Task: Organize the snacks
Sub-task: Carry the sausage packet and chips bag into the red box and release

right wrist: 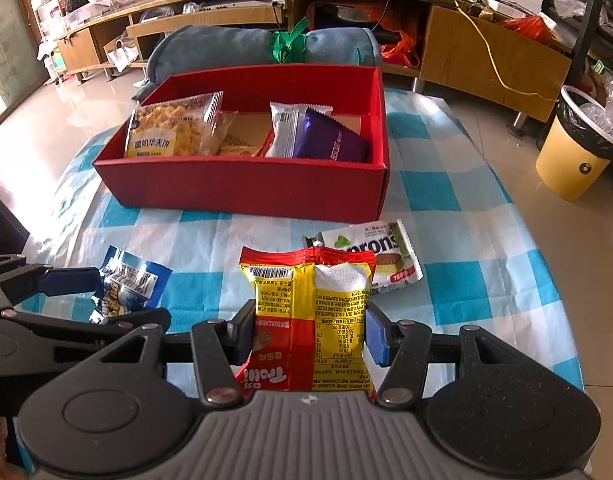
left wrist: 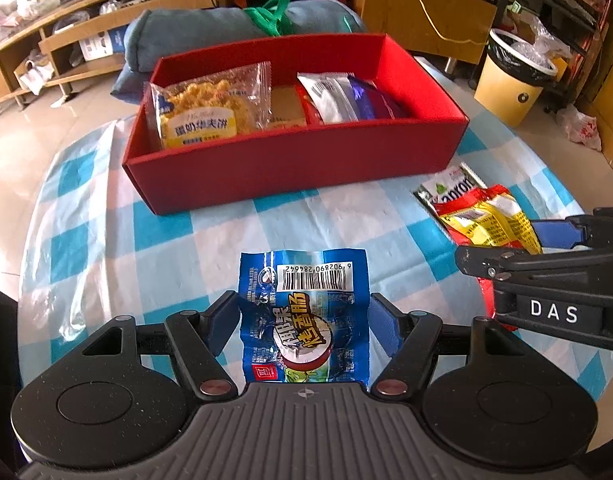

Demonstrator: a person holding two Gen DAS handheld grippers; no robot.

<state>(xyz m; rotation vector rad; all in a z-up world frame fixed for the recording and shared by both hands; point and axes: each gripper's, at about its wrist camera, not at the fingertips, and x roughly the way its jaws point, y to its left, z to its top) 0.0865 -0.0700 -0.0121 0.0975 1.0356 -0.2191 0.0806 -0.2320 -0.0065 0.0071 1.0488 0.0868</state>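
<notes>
The left gripper has its jaws clamped on a blue sausage packet at lower centre of the left wrist view. The right gripper has its jaws clamped on a red and yellow snack bag at lower centre of its view. Just beyond the bag, a white and green wafer pack lies on the counter with its blue checked cloth. Farther up, mid-frame, sits the red box, holding a waffle packet on its left and a purple packet on its right.

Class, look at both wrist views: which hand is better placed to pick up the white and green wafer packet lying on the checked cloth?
Probably the right. The wafer packet lies just beyond the right tool, far from the left tool; but both already grip packets.
</notes>
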